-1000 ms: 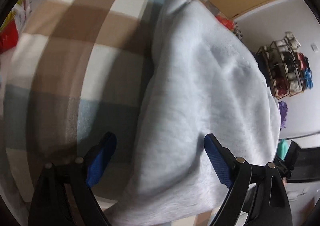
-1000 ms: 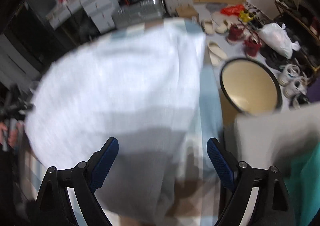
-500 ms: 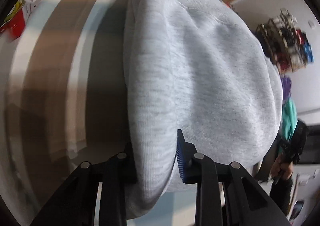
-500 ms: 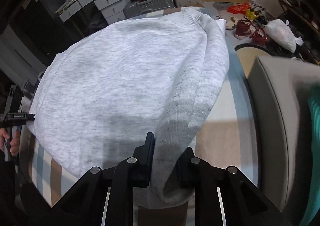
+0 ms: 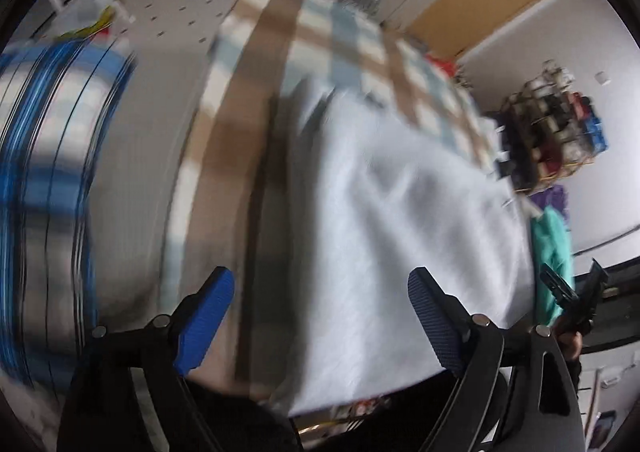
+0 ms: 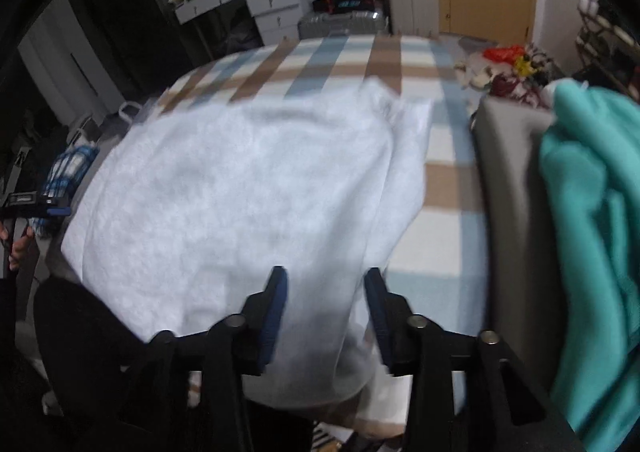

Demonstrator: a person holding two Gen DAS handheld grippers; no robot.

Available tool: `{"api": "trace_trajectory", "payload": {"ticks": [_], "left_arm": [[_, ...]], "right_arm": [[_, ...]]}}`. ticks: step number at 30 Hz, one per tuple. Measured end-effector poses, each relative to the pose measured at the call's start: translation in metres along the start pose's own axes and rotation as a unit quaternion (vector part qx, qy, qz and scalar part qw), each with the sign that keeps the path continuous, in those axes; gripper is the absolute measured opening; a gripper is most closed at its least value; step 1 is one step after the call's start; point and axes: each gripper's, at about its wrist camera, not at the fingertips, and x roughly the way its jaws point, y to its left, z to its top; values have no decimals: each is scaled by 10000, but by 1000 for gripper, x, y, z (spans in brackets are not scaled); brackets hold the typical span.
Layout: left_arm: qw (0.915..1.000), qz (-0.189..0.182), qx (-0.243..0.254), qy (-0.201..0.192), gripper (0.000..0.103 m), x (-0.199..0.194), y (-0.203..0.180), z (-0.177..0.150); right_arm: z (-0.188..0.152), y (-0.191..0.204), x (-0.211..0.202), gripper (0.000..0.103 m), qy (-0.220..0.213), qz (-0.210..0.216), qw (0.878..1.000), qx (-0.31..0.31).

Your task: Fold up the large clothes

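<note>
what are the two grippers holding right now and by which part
Nothing. The left gripper is open over the grey sweatshirt; the right gripper has just been opening, its pads clear of the cloth.

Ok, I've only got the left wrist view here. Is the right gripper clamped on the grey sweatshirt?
Observer: No. The right gripper has just been opening its jaws. The grey sweatshirt shows between the fingers, but the pads do not press it.
Operator: What's to its right?
Observer: Bare plaid blanket, then a grey cushion.
Operator: And the teal garment?
Observer: The teal garment lies on that cushion.
</note>
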Motion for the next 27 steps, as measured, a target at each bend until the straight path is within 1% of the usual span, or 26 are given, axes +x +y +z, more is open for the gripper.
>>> {"api": "trace_trajectory", "payload": {"ticks": [2,4,5,6,7,8,10,11,12,13,14,15,16,17,18,19,20,21,22,23,25,26,27], "left_arm": [[9998,80,157,-29,86,14,-10,27],[9995,137,227,188,86,42,-23,31],[9987,77,232,440,86,61,-27,41],[9971,93,251,711,84,67,-21,46],[9962,140,263,815,82,69,-23,43],[9953,203,363,869,79,76,-28,47],[9918,345,683,1019,78,86,-42,48],[9901,410,816,1069,78,90,-46,48],[9877,505,966,1120,78,95,-50,47],[9858,578,1052,1176,78,97,-52,47],[9843,614,1095,1239,78,101,-53,47],[9825,653,1146,1315,78,103,-53,46],[9820,668,1172,1323,76,101,-53,47],[9821,674,1167,1313,71,100,-51,48],[9824,713,1154,1287,60,98,-51,47],[9817,839,1195,1219,52,93,-49,45],[9814,913,1230,1159,42,89,-46,44],[9819,930,1262,1067,34,82,-43,42],[9823,929,1272,1011,29,83,-44,41],[9810,1046,1349,917,14,75,-44,37],[9808,997,1449,848,11,64,-44,31],[9807,958,1488,826,7,62,-45,28],[9807,938,1525,790,7,61,-45,27]], "right_arm": [[25,-5,-3,76,-285,-125,9994,-170],[52,-6,5,76,-342,-233,9987,-288],[63,-6,11,76,-314,-257,9987,-315],[70,-7,18,76,-275,-287,9987,-309],[77,-10,28,76,-191,-298,9989,-300],[85,-13,42,75,-52,-342,9989,-304],[89,-17,64,73,182,-541,9975,-409],[91,-20,72,69,274,-642,9963,-498],[93,-23,80,69,355,-707,9954,-546],[95,-28,90,69,449,-778,9943,-566],[97,-33,99,66,531,-856,9934,-550],[98,-37,106,61,591,-842,9935,-496],[99,-41,112,57,647,-720,9945,-405],[99,-43,116,41,712,-613,9951,-322],[98,-44,120,23,802,-528,9950,-257],[96,-43,123,21,870,-502,9946,-250],[94,-40,123,21,832,-535,9945,-336],[93,-38,121,16,765,-527,9949,-387],[91,-37,115,15,650,-484,9959,-407],[91,-37,109,12,525,-468,9969,-363],[87,-33,92,11,214,-455,9982,-318],[85,-28,81,11,-10,-494,9981,-358],[84,-25,73,10,-166,-508,9978,-393]]}}
